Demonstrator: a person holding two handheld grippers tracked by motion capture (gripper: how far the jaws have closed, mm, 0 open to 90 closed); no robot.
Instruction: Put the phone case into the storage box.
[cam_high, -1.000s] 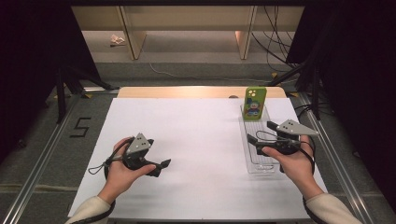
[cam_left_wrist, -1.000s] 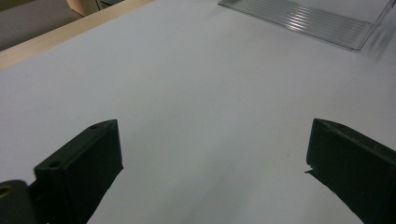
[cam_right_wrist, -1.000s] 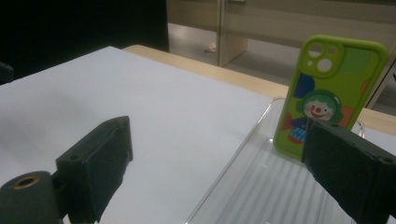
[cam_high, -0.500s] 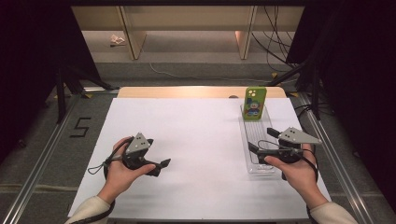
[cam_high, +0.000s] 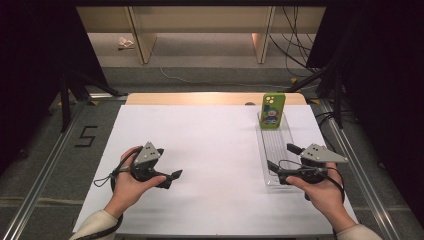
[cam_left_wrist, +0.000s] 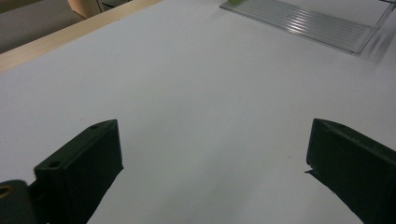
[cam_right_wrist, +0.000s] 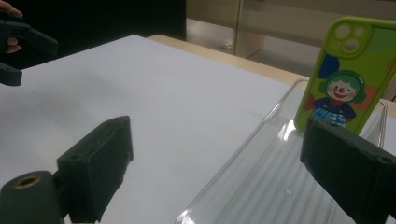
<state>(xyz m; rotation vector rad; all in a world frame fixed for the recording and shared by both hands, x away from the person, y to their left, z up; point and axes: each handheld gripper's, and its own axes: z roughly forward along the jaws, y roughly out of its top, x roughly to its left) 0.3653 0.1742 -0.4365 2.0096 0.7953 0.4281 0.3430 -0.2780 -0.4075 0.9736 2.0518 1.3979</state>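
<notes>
My right gripper (cam_high: 283, 163) now sits at the near end of the clear tray (cam_high: 274, 150), lower toward me than a second ago, when it hovered over the tray's middle; its jaws stand wide apart and hold nothing. I judge this a withdrawal to a starting pose, with the phone case (cam_high: 272, 111) not yet approached. The green case, printed with a clown, stands upright at the tray's far end, at about one o'clock on the sheet, well apart from both grippers. My left gripper (cam_high: 172, 176), unmoved at seven o'clock, also has its jaws spread and empty. The white table cover (cam_high: 200, 145) is bare and matte; beyond it lie a wooden edge (cam_high: 200, 98), grey floor, pale shelving (cam_high: 200, 20) and trailing cables (cam_high: 295, 30).
</notes>
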